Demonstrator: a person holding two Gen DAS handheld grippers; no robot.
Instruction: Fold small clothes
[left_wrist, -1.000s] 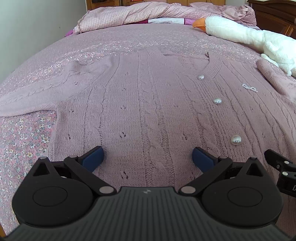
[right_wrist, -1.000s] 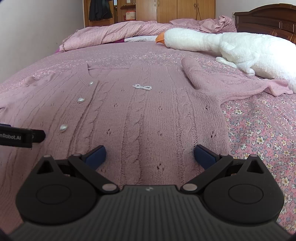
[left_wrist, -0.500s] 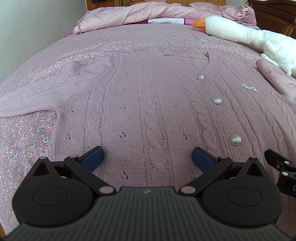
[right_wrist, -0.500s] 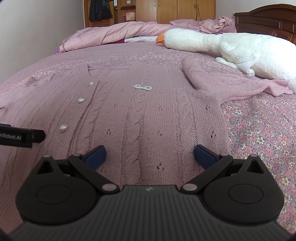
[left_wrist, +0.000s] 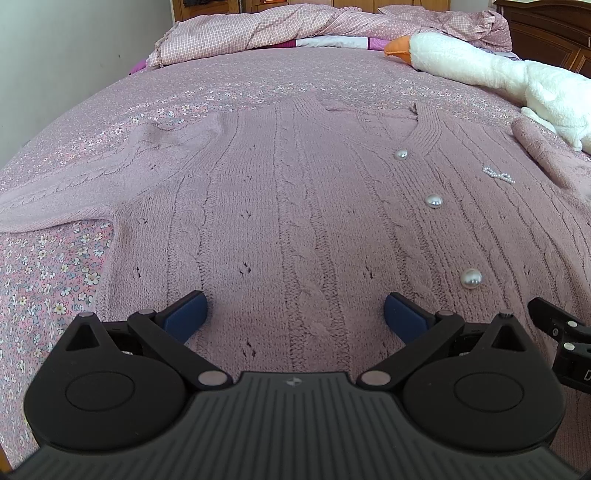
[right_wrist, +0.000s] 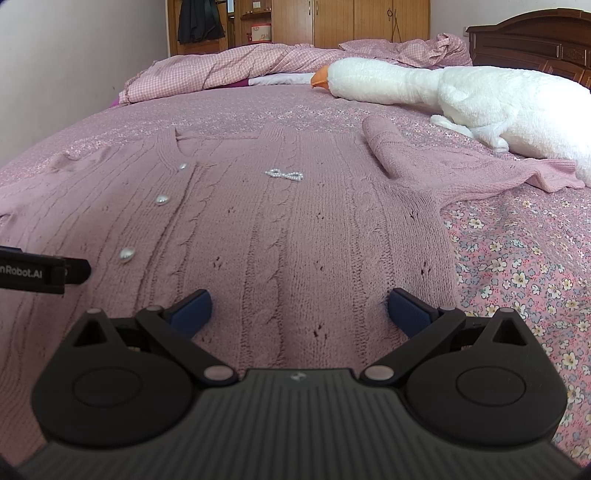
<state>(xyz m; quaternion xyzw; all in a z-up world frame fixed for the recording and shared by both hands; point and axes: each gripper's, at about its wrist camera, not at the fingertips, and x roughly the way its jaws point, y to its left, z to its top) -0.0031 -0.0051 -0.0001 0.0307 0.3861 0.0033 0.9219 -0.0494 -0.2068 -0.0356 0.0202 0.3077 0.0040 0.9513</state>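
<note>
Two open tools (left_wrist: 294, 312) (right_wrist: 299, 308) over one cardigan (left_wrist: 295, 206)

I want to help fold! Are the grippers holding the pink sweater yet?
No. The left gripper and right gripper are both open over the sweater, near its bottom hem, holding nothing.

A matt cable-knit wool cardigan (left_wrist: 295, 206) with glossy pearly buttons (left_wrist: 471, 278) lies by a fluffy plush goose (right_wrist: 461, 96).

One pink cardigan (left_wrist: 295, 206), three pearl buttons (left_wrist: 434, 201), one bead bow (right_wrist: 283, 174), one plush goose (right_wrist: 461, 92), two hand-held grippers (left_wrist: 293, 314).
</note>
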